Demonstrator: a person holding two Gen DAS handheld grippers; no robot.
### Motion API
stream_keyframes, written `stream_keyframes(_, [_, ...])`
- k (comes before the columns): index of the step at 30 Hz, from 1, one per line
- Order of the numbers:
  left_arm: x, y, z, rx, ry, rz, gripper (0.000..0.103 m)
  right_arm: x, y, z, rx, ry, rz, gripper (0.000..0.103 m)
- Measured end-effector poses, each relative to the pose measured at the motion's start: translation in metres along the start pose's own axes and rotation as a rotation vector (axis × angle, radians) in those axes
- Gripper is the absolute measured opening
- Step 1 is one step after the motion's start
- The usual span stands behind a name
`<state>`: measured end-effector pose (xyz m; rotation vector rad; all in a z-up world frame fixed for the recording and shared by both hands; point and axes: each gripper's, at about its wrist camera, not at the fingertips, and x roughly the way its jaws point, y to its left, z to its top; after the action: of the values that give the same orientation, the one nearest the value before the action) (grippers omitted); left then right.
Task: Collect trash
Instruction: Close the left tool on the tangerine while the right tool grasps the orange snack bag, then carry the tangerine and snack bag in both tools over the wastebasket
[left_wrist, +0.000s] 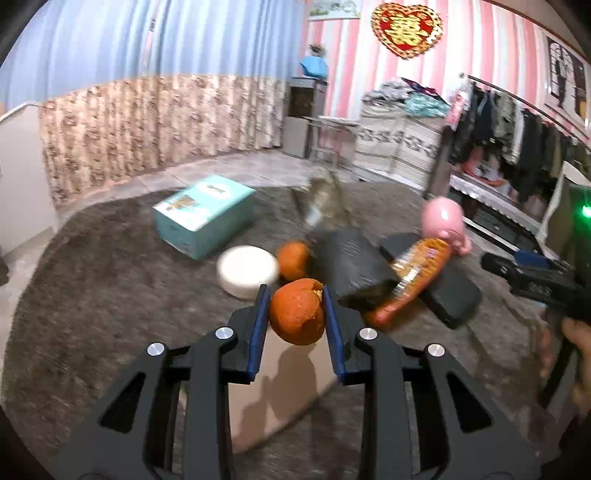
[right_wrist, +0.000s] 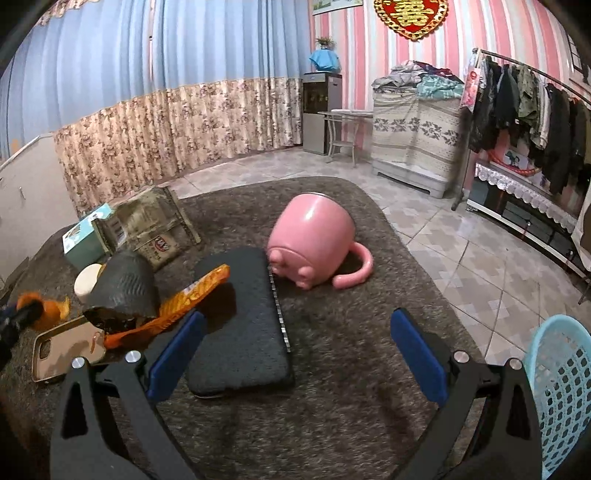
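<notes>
At the near right edge of the right wrist view stands a light blue plastic basket (right_wrist: 563, 391); its inside cannot be seen. The right gripper (right_wrist: 297, 343) hangs with its blue pads spread wide, holding nothing, above a dark mat (right_wrist: 240, 332) on the brown rug (right_wrist: 351, 332). The left gripper (left_wrist: 295, 306) pinches a piece of orange peel (left_wrist: 297, 312) between its pads. Beyond lie a second peel (left_wrist: 293, 260), an orange snack wrapper (left_wrist: 413, 275), and a pink mug (right_wrist: 314, 243) tipped on its side.
</notes>
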<state>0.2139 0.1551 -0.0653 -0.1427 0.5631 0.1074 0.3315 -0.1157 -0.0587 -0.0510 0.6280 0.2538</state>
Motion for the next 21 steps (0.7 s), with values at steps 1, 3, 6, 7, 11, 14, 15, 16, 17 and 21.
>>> stream_keyframes(1, [0.001,0.005,0.000,-0.011,-0.001,0.008,0.028,0.001,0.003,0.000,-0.010,0.001,0.004,0.099])
stream_keyframes(3, [0.003,0.015,-0.002,-0.043,-0.007,0.025,0.028,0.002,0.009,0.000,-0.032,0.003,0.008,0.098])
stream_keyframes(6, [0.008,0.028,-0.007,-0.097,-0.006,0.035,0.028,0.004,0.018,0.002,-0.055,-0.005,0.021,0.098])
stream_keyframes(7, [0.009,0.031,-0.007,-0.108,-0.006,0.039,0.028,0.006,0.021,0.003,-0.061,-0.008,0.030,0.098])
stream_keyframes(11, [0.009,0.044,-0.007,-0.159,-0.034,0.074,0.028,0.016,0.037,0.007,-0.086,-0.006,0.056,0.090])
stream_keyframes(14, [0.012,0.046,-0.009,-0.165,-0.032,0.076,0.028,0.024,0.043,0.007,-0.067,0.020,0.103,0.075])
stream_keyframes(15, [0.014,0.044,-0.009,-0.156,-0.029,0.080,0.028,0.029,0.046,0.007,-0.064,0.035,0.114,0.068])
stream_keyframes(16, [0.015,0.043,-0.009,-0.148,-0.028,0.083,0.028,0.033,0.049,0.006,-0.067,0.049,0.124,0.065])
stream_keyframes(17, [0.016,0.041,-0.010,-0.139,-0.028,0.085,0.028,0.038,0.051,0.005,-0.072,0.063,0.131,0.055])
stream_keyframes(21, [0.015,0.034,-0.011,-0.109,-0.034,0.092,0.028,0.048,0.053,0.001,-0.047,0.090,0.190,0.015])
